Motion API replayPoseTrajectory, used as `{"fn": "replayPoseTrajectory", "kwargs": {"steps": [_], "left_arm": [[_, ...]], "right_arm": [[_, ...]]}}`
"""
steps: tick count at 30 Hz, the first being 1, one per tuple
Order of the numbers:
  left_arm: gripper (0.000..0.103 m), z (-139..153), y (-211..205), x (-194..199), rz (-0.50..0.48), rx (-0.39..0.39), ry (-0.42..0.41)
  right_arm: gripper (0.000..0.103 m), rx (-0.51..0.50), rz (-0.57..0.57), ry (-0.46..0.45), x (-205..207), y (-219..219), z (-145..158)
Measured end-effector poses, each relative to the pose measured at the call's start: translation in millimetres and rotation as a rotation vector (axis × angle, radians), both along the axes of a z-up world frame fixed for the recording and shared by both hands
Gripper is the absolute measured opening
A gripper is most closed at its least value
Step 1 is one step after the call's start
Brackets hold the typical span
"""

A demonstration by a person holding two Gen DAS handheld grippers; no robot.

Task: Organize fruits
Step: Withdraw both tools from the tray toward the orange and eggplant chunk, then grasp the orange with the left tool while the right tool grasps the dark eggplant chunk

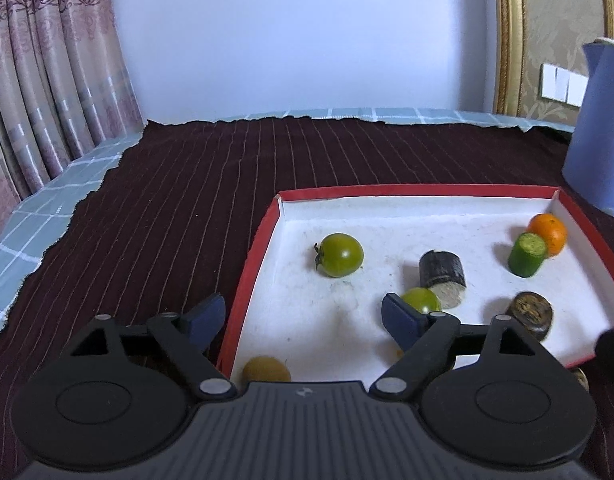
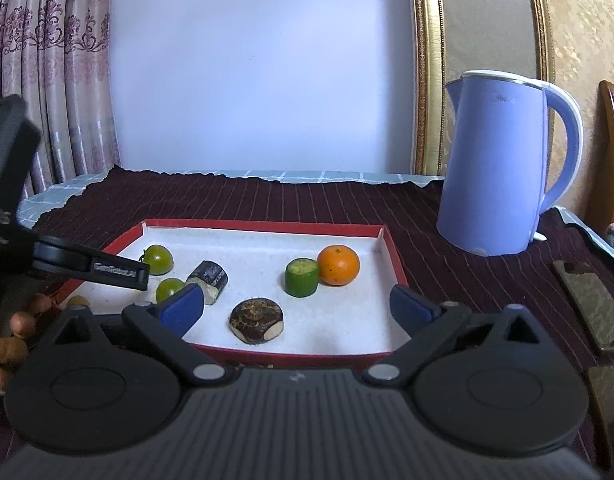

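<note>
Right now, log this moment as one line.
left gripper: open, empty | right gripper: open, empty | tray: two green tomatoes, orange, other pieces | kettle: beside tray

- Blue electric kettle (image 2: pixel 493 164) with a white-edged handle, upright on the dark cloth, well right of centre.
- Dark maroon tablecloth (image 1: pixel 187 208) with thin pale stripes, ragged along its far and left edges.
- Pale blue-green checked cloth (image 1: pixel 47 192) underneath, showing past those edges.
- Pinkish patterned curtains (image 1: pixel 47 60) hanging at the left.
- Plain pale wall (image 2: pixel 259 60) behind the table.
- Gold ornate frame (image 2: pixel 429 60) standing upright beside the wall panel.
- White wall switch (image 1: pixel 563 86) on cream patterned wallpaper.
- Flat brown slab (image 2: pixel 591 304) lying on the cloth, far right; too blurred to identify.
</note>
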State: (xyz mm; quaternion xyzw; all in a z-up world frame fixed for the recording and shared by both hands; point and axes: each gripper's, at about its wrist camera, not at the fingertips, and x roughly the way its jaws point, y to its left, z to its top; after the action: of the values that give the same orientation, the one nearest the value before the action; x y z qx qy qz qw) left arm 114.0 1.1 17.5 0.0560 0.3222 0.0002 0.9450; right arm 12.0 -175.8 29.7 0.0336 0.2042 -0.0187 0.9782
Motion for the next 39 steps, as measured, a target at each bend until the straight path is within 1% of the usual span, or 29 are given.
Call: {"fn": "replayPoseTrajectory", "kwargs": {"steps": [4,11,12,16,20,22,25,27,29,32,33,35,37,39], "left_arm": [[0.086,0.8,5.5,-15.9,-0.018,-0.029,-0.002],[0.086,-1.9,11.8,-41.7,-0.05,-0.07,-0.002],[0.086,-1.8,11.6,-45.3,-0.057,-0.076,-0.001],[0.086,-2.6,7.8,-57.3,-0.074,-0.088,-0.002],[0.086,-5.5,-0.6,-67.2,-0.09,-0.08,0.003],[0.086,-7.5,-5.3,-70.6,-0.099,-0.071,0.009],[0.086,-10.7,-10.8,-76.0,-0.121,-0.073,0.019],[0.086,-13.1,-14.6,-79.6,-0.143,-0.078,0.022],[0.086,-17.5,-21.4,-81.9,-0.174,-0.074,0.026],[0.086,-25.0,-31.1,-82.2,-0.199,-0.045,0.033],[0.086,-27.3,-33.5,-81.4,-0.205,-0.044,0.039],[0.085,-31.7,-36.7,-77.8,-0.206,-0.049,0.054],[0.079,-34.4,-37.0,-74.5,-0.21,-0.059,0.065],[0.067,-37.4,-37.7,-70.0,-0.218,-0.071,0.089]], "right_arm": [[0.099,0.011,0.0,-0.001,-5.2,-0.8,-1.3],[0.1,-0.013,-0.004,0.011,-13.0,0.9,-6.8],[0.103,-0.017,-0.011,0.015,-14.1,1.2,-7.9],[0.103,-0.046,-0.065,0.031,-15.5,-0.9,-11.3],[0.103,0.0,-0.083,0.064,-15.3,-9.1,-14.3],[0.103,0.009,-0.102,0.066,-16.4,-12.5,-15.6],[0.103,-0.026,-0.164,0.05,-18.4,-14.5,-16.7],[0.103,-0.071,-0.216,0.048,-19.4,-13.3,-17.0],[0.103,-0.117,-0.242,0.054,-19.2,-11.2,-17.4],[0.103,-0.139,-0.199,0.045,-22.2,-9.2,-17.9],[0.103,-0.125,-0.183,0.028,-25.1,-10.0,-17.6],[0.103,-0.066,-0.155,-0.02,-32.2,-14.1,-15.8],[0.103,-0.004,-0.143,-0.031,-34.5,-20.6,-14.4],[0.103,0.011,-0.145,-0.026,-34.9,-24.2,-13.9]]}}
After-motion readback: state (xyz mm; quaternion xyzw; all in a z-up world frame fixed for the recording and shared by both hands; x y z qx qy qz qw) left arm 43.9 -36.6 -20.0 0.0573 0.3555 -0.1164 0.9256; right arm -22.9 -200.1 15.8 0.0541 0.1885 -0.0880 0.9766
